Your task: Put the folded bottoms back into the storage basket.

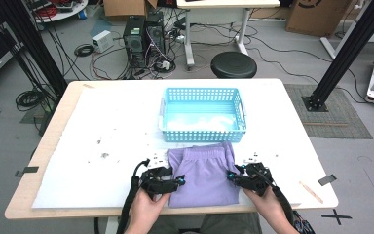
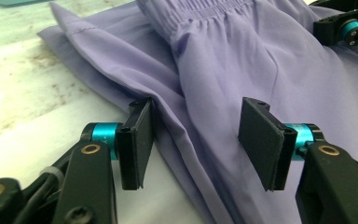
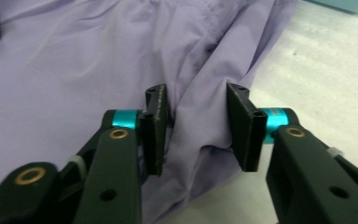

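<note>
Purple shorts point(image 1: 204, 173) between both open grippers

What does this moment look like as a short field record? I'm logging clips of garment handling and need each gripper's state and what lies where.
garment: purple shorts, lying flat on the white table cover, waistband toward the basket
basket: light blue basket, beyond the shorts, next to the waistband
left gripper: open, jaws straddling the shorts' left edge fold
right gripper: open, jaws around a raised fold at the shorts' right edge
grip: neither closed on the cloth yet
likely next: both probably close on the edges
</note>
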The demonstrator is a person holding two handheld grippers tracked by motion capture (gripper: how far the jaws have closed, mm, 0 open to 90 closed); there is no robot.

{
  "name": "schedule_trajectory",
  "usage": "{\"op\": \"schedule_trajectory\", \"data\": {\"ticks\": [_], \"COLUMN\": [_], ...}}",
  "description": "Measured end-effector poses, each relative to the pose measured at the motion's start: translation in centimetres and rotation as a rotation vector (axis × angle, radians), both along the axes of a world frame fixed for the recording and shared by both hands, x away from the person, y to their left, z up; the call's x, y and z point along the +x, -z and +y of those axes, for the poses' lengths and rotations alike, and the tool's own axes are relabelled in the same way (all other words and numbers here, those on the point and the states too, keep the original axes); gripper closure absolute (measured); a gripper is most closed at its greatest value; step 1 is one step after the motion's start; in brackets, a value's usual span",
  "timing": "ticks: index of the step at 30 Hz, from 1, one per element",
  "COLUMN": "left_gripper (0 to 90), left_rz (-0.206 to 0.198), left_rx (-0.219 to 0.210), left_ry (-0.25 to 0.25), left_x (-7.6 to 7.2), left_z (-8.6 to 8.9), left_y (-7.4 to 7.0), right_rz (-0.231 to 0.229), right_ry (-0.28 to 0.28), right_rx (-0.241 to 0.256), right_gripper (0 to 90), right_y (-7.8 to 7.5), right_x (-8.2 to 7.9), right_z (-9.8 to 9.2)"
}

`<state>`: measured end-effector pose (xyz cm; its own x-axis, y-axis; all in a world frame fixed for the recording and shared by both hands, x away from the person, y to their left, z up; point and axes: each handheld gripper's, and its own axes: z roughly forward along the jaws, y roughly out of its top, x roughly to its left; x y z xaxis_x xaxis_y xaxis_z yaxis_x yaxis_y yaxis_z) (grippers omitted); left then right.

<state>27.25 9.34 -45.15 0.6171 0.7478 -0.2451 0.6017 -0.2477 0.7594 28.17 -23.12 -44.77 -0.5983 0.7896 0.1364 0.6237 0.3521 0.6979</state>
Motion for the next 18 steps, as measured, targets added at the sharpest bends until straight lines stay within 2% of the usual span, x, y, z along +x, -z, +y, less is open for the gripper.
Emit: {"op": "schedule_trajectory", "data": {"ticks": [3, 6, 7, 8, 10, 11, 13, 17, 18], "left_gripper": [47.9, 50.1, 50.0, 49.0, 41.4, 41.3, 41.5, 46.4, 49.2], "left_rz": [-0.02, -0.014, -0.016, -0.021, -0.042, -0.045, -0.031, -0.013, -0.011], "left_rx": [0.022, 0.006, 0.013, 0.034, 0.085, 0.09, 0.046, 0.012, 0.016], "left_ry": [0.016, 0.019, 0.026, 0.017, -0.012, -0.025, -0.035, -0.042, -0.038], "left_x": [0.0, 0.1, 0.0, -0.2, -0.8, -1.0, -0.9, -0.5, -0.3], "left_z": [-0.6, -0.6, -0.5, -0.3, 0.4, 0.8, 1.3, 0.7, 0.4], "left_y": [0.0, 0.0, -0.1, -0.2, -0.4, -0.3, -0.1, 0.0, 0.0], "right_rz": [-0.007, -0.008, -0.011, -0.011, -0.001, -0.001, -0.002, -0.002, 0.001], "right_ry": [-0.008, -0.015, -0.019, -0.021, -0.02, -0.024, -0.03, -0.029, -0.028], "right_rx": [-0.011, -0.005, 0.0, 0.001, 0.008, 0.007, 0.008, 0.007, 0.006], "right_gripper": [67.4, 69.3, 69.2, 69.1, 68.4, 68.2, 67.9, 68.0, 68.5], "right_y": [0.0, 0.0, 0.1, 0.1, 0.0, 0.0, 0.0, 0.0, 0.0], "right_x": [0.0, 0.0, 0.1, 0.1, 0.0, 0.0, 0.1, 0.1, 0.0], "right_z": [0.2, 0.1, 0.1, 0.1, 0.0, 0.0, 0.0, 0.1, 0.1]}}
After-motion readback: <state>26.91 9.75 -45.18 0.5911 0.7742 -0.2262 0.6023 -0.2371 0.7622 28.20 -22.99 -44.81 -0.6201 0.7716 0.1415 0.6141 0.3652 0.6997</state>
